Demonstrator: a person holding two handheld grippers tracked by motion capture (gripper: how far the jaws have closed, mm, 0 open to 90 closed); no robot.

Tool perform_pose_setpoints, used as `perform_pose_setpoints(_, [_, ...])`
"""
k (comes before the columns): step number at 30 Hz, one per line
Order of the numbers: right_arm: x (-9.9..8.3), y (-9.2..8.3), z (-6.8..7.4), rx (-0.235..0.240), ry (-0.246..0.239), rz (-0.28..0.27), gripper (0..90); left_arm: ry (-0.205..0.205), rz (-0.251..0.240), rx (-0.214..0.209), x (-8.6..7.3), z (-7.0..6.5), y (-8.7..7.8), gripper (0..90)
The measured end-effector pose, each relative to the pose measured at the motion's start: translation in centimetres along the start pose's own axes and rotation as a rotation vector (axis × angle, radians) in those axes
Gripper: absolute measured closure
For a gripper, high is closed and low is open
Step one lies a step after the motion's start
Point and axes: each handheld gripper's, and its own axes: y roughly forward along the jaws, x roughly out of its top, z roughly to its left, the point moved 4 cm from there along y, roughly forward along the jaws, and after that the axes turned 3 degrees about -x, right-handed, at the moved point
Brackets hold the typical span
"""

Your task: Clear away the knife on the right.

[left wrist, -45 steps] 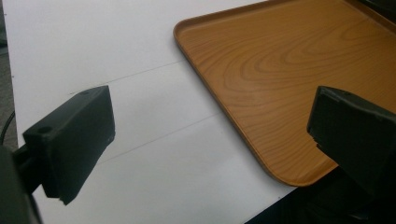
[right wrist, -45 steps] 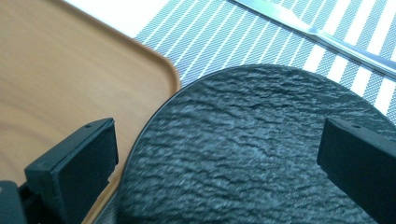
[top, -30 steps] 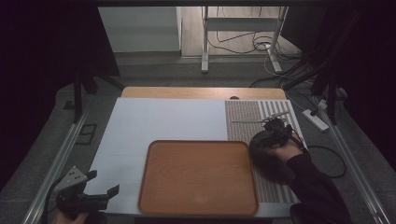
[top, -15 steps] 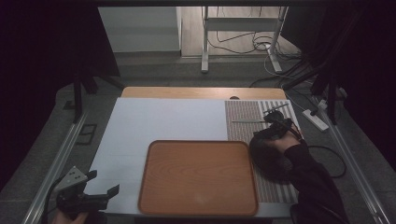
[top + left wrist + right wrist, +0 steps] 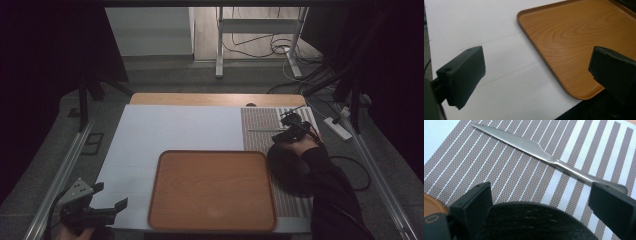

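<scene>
While poised over the striped mat (image 5: 506,167) at three o'clock, right gripper (image 5: 541,202) fingers just narrowing, still released, near knife (image 5: 531,146); left gripper (image 5: 536,75) released.

one knife (image 5: 549,157), one tray (image 5: 212,190), one plate (image 5: 531,222)

Knife (image 5: 541,151) brushed matt metal; placemat (image 5: 506,173) woven cloth, striped; tray (image 5: 212,189) smooth wood-grain; plate (image 5: 534,222) matt black.

The left gripper (image 5: 107,197) is hovering low at the person's near left, jaws standing wide apart. The right gripper (image 5: 289,127) is reaching forward on an outstretched, dark-sleeved arm, its jaws having just been closing slightly, nothing gripped.
</scene>
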Motion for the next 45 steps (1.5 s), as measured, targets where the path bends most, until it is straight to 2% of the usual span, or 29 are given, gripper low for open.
perform_pose_setpoints(5, [0.4, 0.5, -0.3, -0.011, -0.004, 0.012, 10.7, 0.001, 0.000, 0.000, 0.0, 0.0, 0.0, 1.9])
perform_pose_setpoints(6, [0.6, 0.7, -0.5, -0.014, -0.007, 0.015, 15.3, 0.001, 0.000, 0.000, 0.0, 0.0, 0.0, 1.9])
perform_pose_setpoints(9, [0.9, 1.0, -0.8, -0.017, -0.012, 0.019, 19.7, 0.000, 0.000, -0.001, 0.0, 0.0, 0.0, 1.9])
perform_pose_setpoints(10, [1.0, 1.2, -1.1, -0.018, -0.014, 0.021, 25.3, 0.000, 0.000, -0.001, 0.0, 0.0, 0.0, 1.9])
perform_pose_setpoints(11, [1.0, 1.2, -1.1, -0.018, -0.014, 0.021, 25.3, 0.000, 0.000, -0.001, 0.0, 0.0, 0.0, 1.9])
perform_pose_setpoints(13, [1.2, 1.6, -1.5, -0.010, -0.013, 0.025, 35.7, 0.000, 0.000, -0.001, 0.0, 0.0, 0.0, 1.9])
perform_pose_setpoints(17, [1.3, 2.1, -2.1, -0.004, -0.015, 0.038, 49.3, 0.001, 0.001, -0.002, 0.0, 0.0, 0.0, 1.9])
perform_pose_setpoints(18, [1.3, 2.1, -2.1, -0.004, -0.015, 0.038, 49.3, 0.001, 0.001, -0.002, 0.0, 0.0, 0.0, 1.9])
perform_pose_setpoints(20, [1.4, 2.3, -2.5, 0.004, -0.009, 0.051, 54.8, 0.001, 0.000, -0.002, 0.0, 0.0, 0.0, 1.9])
perform_pose_setpoints(21, [1.4, 2.5, -2.7, 0.016, -0.004, 0.057, 59.3, 0.001, 0.000, -0.002, 0.0, 0.0, 0.0, 1.9])
perform_pose_setpoints(22, [1.5, 2.6, -3.2, 0.031, -0.002, 0.074, 67.5, 0.001, 0.000, -0.002, 0.0, 0.0, 0.0, 2.0])
perform_pose_setpoints(23, [1.5, 2.6, -3.2, 0.031, -0.002, 0.074, 67.5, 0.001, 0.000, -0.003, 0.0, 0.0, 0.0, 2.0])
perform_pose_setpoints(24, [1.6, 2.7, -3.6, 0.043, 0.004, 0.078, 77.0, 0.001, 0.001, -0.003, 0.0, 0.0, 0.0, 2.0])
perform_pose_setpoints(27, [1.8, 2.7, -4.4, 0.051, 0.000, 0.072, 89.9, 0.001, 0.002, -0.002, 0.0, 0.0, 0.0, 2.0])
perform_pose_setpoints(37, [2.2, 4.0, -6.2, 0.024, 0.022, 0.063, 90.0, 0.000, 0.003, -0.003, 0.0, 0.0, 0.0, 2.0])
perform_pose_setpoints(40, [2.2, 4.9, -6.6, 0.001, 0.007, 0.078, 90.0, 0.000, 0.002, -0.003, 0.0, 0.0, 0.0, 2.0])
perform_pose_setpoints(44, [2.1, 5.2, -7.0, -0.016, 0.016, 0.084, 90.0, 0.001, 0.002, -0.003, 0.0, 0.0, 0.0, 2.0])
perform_pose_setpoints(45, [1.8, 5.3, -7.3, -0.031, 0.014, 0.109, 90.0, 0.001, 0.002, -0.003, 0.0, 0.0, 0.0, 2.0])
